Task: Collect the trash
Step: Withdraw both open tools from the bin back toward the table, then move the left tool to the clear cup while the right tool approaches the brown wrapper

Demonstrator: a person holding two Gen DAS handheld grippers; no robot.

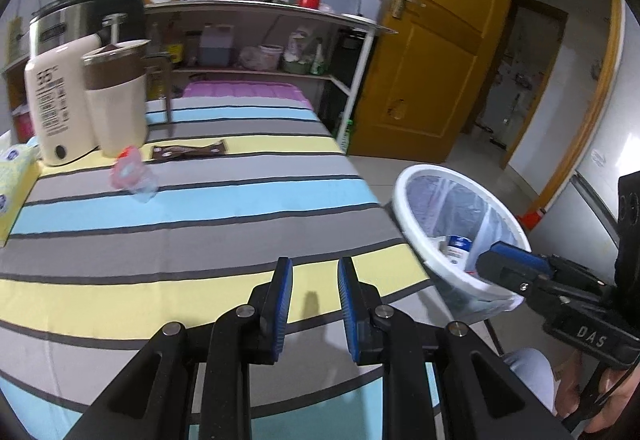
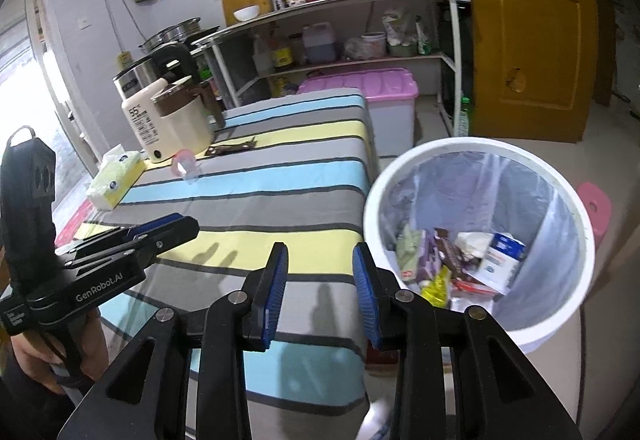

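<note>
Blue-padded left tongs hang open and empty over the near yellow stripe of the table, and the right tongs are likewise open with nothing between the pads, poised over the table edge with the trash bin at about two o'clock from them. That bin stands on the floor just beside the table's right side; its liner already holds wrappers, a small blue-and-white box and other scraps, so the job looks partly done and the present step seems to be turning toward the next piece.

Two pieces are left on the cloth, both well apart from either tool. Nearer is a crumpled pink and clear plastic wrapper, at roughly eleven o'clock from the left tongs; it has no clear long axis. Beyond it, at about eleven to twelve o'clock, lies a flat brown wrapper with its long axis running left to right along the yellow stripe, just beside the cream kettle.

Next, I judge, a reach forward across the stripes is needed, closing on the pink wrapper from above, since thin film may slip or flatten.
</note>
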